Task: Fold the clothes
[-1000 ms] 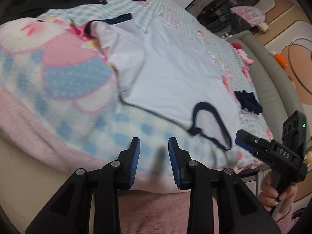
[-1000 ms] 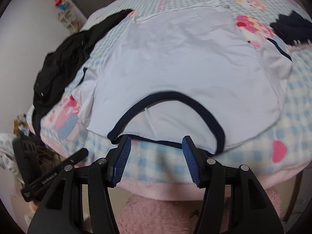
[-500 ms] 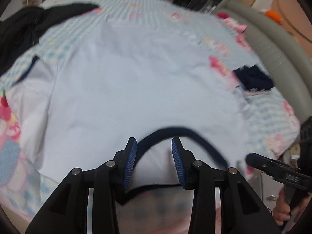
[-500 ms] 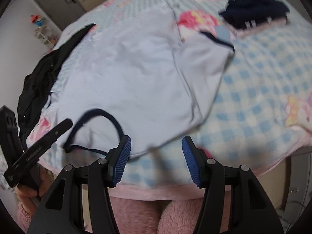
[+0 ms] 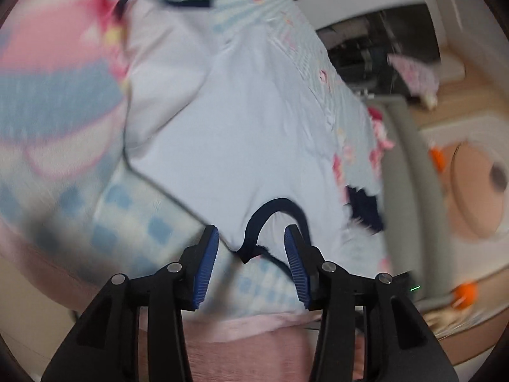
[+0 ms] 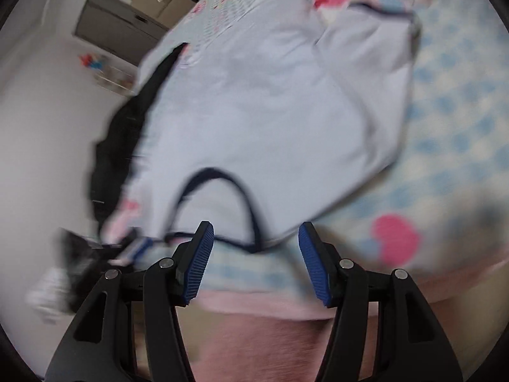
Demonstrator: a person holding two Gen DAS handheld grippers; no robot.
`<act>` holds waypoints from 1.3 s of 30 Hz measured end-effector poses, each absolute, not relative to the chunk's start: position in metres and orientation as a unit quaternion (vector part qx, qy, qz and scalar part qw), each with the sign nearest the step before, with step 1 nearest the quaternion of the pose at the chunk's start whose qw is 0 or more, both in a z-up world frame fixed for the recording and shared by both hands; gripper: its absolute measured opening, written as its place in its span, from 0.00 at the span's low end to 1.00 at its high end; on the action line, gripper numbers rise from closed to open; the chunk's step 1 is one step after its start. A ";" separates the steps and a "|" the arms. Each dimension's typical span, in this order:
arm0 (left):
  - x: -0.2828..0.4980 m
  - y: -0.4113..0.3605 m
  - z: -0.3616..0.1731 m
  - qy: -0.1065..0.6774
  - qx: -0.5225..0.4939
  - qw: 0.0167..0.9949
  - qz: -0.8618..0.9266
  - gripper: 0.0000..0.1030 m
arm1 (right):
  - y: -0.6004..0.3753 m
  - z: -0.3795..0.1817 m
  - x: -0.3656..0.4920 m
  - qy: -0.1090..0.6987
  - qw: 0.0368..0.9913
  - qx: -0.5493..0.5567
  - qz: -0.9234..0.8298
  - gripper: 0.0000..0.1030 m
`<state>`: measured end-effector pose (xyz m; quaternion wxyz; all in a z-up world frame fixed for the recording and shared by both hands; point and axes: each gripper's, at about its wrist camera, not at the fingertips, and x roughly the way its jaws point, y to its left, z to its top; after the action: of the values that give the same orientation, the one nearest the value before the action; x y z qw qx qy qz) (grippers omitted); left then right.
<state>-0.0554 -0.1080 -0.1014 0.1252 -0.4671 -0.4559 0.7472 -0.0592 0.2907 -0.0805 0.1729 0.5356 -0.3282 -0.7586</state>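
A pale white T-shirt (image 5: 241, 133) with a navy collar (image 5: 273, 213) lies spread flat on a checked blue and pink blanket (image 5: 133, 219). My left gripper (image 5: 251, 254) is open just short of the collar's left end, nothing between its blue pads. In the right wrist view the same T-shirt (image 6: 270, 121) fills the middle and its navy collar (image 6: 219, 203) sits just ahead of my right gripper (image 6: 254, 248), which is open and empty. The shirt's right sleeve (image 6: 375, 63) has a navy cuff. Both views are blurred by motion.
A black garment (image 6: 121, 140) lies heaped beyond the shirt's left side. A small folded navy item (image 5: 362, 210) rests on the blanket near the bed's grey padded rail (image 5: 404, 172). The blanket's pink edge (image 6: 254, 302) hangs below both grippers. A cabinet (image 6: 121, 22) stands by the far wall.
Both cameras have swung: the left gripper moved left to the collar's left end, the right gripper swung back toward the collar. Both stay open.
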 end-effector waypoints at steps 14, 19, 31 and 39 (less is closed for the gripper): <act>-0.074 -0.098 -0.110 -0.472 -0.425 0.099 0.766 0.33 | 0.300 -0.090 -0.062 -0.348 0.062 0.483 -0.801 0.29; -0.076 -0.087 -0.124 -0.478 -0.428 0.114 0.759 0.27 | 0.290 -0.108 -0.066 -0.370 0.108 0.509 -0.770 0.29; -0.096 -0.078 -0.152 -0.508 -0.444 0.134 0.725 0.29 | 0.271 -0.126 -0.086 -0.366 0.073 0.505 -0.778 0.33; -0.094 -0.068 -0.125 -0.452 -0.445 0.093 0.767 0.12 | 0.268 -0.133 -0.100 -0.345 0.091 0.531 -0.769 0.34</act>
<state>-0.0944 -0.0683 -0.1248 0.0926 -0.4454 -0.4522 0.7672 -0.0996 0.2676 -0.1334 0.0906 0.5309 -0.3448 -0.7688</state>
